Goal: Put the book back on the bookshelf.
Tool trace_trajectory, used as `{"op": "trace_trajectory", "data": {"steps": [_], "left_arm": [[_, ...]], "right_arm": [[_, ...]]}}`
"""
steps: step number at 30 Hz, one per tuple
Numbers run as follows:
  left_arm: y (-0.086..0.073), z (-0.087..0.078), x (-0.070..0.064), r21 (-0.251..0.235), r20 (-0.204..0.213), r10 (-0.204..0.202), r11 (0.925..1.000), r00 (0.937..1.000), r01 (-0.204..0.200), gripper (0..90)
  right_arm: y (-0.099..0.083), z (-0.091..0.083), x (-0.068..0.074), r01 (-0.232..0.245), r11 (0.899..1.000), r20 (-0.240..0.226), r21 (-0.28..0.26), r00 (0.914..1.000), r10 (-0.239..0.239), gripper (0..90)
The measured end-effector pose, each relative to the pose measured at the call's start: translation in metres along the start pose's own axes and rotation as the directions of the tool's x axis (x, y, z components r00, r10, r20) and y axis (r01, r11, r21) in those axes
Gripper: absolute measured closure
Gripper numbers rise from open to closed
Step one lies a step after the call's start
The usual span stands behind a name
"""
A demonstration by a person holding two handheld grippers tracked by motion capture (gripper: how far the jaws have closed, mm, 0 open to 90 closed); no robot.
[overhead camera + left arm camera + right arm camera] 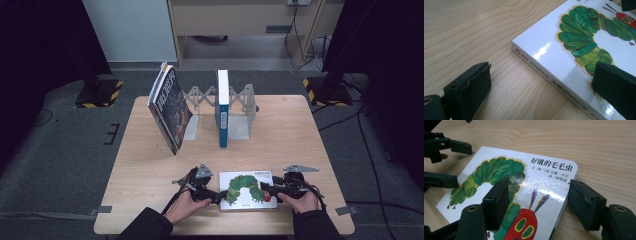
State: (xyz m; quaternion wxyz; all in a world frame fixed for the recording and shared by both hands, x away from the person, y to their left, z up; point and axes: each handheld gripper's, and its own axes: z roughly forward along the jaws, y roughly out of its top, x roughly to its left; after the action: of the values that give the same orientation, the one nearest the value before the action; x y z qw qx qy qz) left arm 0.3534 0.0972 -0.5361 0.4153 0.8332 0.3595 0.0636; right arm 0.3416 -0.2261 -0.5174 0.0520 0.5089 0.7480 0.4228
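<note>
Lying flat at the near edge of the table point(150, 165), the caterpillar book point(247, 190) sits between our two hands. Our left gripper point(216, 195) is at the book's left edge, its jaws spread: one over the cover point(574, 37), one on bare wood beside the spine. Our right gripper point(266, 188) is at the book's right end, jaws also spread, one above the cover, the other just past the corner. Farther back, a dark book point(170, 107) leans tilted and a blue book point(222, 107) stands upright against the metal bookend point(240, 125).
</note>
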Motion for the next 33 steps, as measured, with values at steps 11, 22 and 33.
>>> {"op": "trace_trajectory", "data": {"steps": [11,22,33], "left_arm": [[0.0,0.0,0.001,-0.005,0.013,-0.014,0.9999,0.9998,0.015,0.9],[0.0,0.0,0.002,-0.016,0.024,-0.021,0.9996,0.9995,0.021,3.2],[0.002,-0.006,-0.003,0.012,0.019,-0.042,0.9991,0.9989,0.042,21.0]], "right_arm": [[0.006,-0.004,0.002,-0.019,0.997,-0.037,-0.076,0.9992,0.017,34.3],[0.016,0.002,0.001,-0.056,0.986,-0.086,-0.16,0.9954,0.043,36.2],[0.009,0.01,-0.001,0.018,1.0,0.003,-0.017,0.9998,-0.018,33.5]]}}
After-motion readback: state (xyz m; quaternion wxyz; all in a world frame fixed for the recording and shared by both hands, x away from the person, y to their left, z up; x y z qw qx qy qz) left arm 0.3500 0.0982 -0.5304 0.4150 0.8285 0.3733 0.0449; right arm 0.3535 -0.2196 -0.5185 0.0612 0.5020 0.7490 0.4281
